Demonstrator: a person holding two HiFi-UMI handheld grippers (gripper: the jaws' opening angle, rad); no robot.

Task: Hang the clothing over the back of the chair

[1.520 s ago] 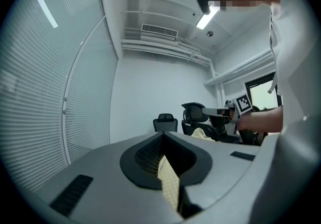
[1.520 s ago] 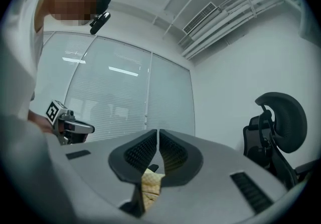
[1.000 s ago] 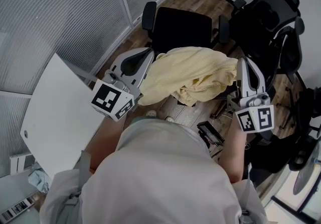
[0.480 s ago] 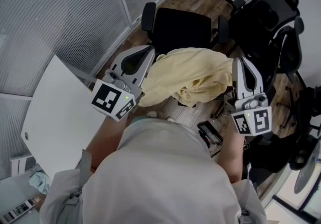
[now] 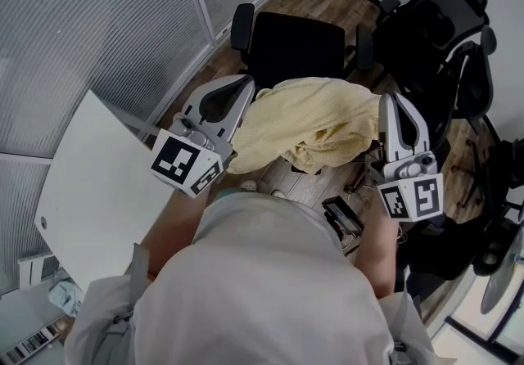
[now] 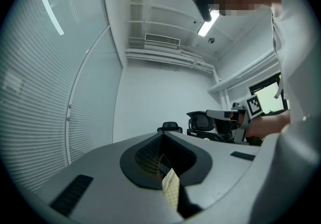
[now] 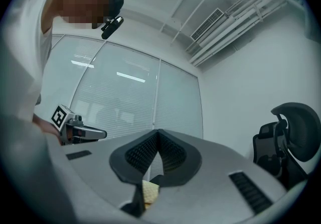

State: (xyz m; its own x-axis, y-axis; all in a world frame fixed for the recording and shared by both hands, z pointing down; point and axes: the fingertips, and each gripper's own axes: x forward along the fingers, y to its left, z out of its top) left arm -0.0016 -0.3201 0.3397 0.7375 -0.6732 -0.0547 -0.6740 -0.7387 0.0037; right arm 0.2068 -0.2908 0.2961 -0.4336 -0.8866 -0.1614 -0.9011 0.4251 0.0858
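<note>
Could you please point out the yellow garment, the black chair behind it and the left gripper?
yellow garment [image 5: 315, 118]: head view, middle of the bunched cloth.
black chair [image 5: 295, 46]: head view, on the black pad between its armrests.
left gripper [image 5: 244, 87]: head view, at its fingertips, shut on the garment's edge.

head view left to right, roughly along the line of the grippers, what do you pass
white tabletop → left gripper → yellow clothing → right gripper
</note>
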